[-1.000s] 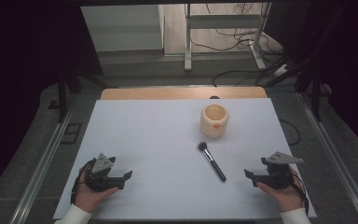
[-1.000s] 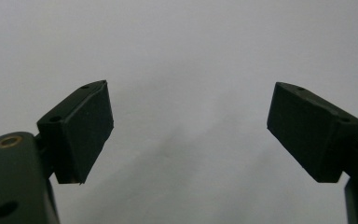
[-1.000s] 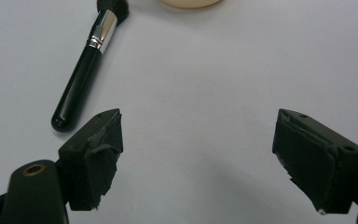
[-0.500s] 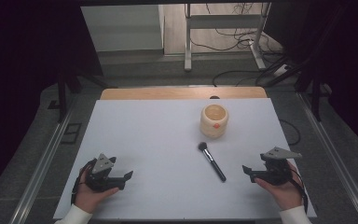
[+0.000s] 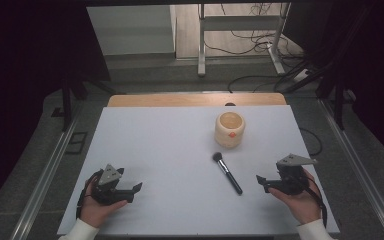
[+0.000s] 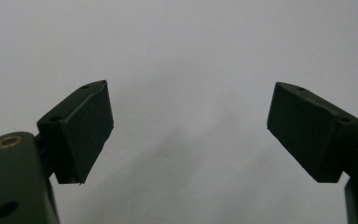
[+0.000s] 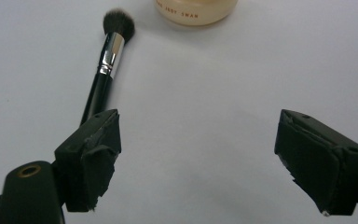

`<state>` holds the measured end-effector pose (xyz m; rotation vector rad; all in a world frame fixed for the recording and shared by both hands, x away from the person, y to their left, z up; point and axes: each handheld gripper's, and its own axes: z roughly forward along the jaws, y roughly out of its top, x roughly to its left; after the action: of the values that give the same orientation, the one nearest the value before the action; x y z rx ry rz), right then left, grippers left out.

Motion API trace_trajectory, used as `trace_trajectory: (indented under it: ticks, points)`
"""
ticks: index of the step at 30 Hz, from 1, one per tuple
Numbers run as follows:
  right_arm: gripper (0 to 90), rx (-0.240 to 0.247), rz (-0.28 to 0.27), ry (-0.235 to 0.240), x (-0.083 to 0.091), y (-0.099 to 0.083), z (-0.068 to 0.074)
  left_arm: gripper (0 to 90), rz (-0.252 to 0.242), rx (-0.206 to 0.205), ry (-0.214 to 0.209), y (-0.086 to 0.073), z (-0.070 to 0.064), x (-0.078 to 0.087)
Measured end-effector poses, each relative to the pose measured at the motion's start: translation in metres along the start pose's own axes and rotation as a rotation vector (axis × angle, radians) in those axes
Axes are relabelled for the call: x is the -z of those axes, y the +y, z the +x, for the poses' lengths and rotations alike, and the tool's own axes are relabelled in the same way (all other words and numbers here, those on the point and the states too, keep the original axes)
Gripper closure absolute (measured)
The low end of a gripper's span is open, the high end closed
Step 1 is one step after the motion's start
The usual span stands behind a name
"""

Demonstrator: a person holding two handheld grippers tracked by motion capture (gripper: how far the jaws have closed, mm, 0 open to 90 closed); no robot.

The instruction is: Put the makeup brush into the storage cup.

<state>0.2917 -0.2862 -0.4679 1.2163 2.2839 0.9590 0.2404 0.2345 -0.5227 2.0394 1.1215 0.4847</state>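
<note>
Dark room, white rectangular tabletop (image 5: 170, 150). Landmark: round cream wooden cup (image 5: 230, 129), upright, empty inside as far as visible. Black-handled makeup brush with silver ferrule (image 5: 227, 173) lies just near side of cup, bristles toward it. Your right gripper (image 5: 266, 181): jaws wide apart, empty, right of brush. Left gripper (image 5: 132, 191): jaws apart, empty, well left of cup. Step, judged: pre-grasp. Next: bring your right jaws astride brush handle.

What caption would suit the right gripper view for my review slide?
Right gripper, jaws open above the white table, facing a black-handled makeup brush lying beside a cream cup.
</note>
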Motion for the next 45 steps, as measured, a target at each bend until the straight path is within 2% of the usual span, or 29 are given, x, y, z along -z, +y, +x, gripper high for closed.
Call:
trace_trajectory:
  ticks: [3,17,30,45]
  points:
    - [15.2,-0.022,0.001,0.008,-0.001,0.01,0.004,14.9,0.0,0.001,0.001,0.0,0.0,0.0]
    - [14.8,-0.018,0.032,0.001,-0.011,0.038,0.024,14.9,-0.002,-0.002,-0.005,0.0,0.001,0.001]
    - [14.3,-0.021,0.068,0.004,-0.021,0.051,0.038,14.9,-0.001,-0.006,-0.006,0.0,0.0,0.0]
    - [14.2,0.028,0.112,0.011,-0.037,0.06,0.054,14.9,-0.005,-0.01,-0.003,0.0,-0.001,0.002]
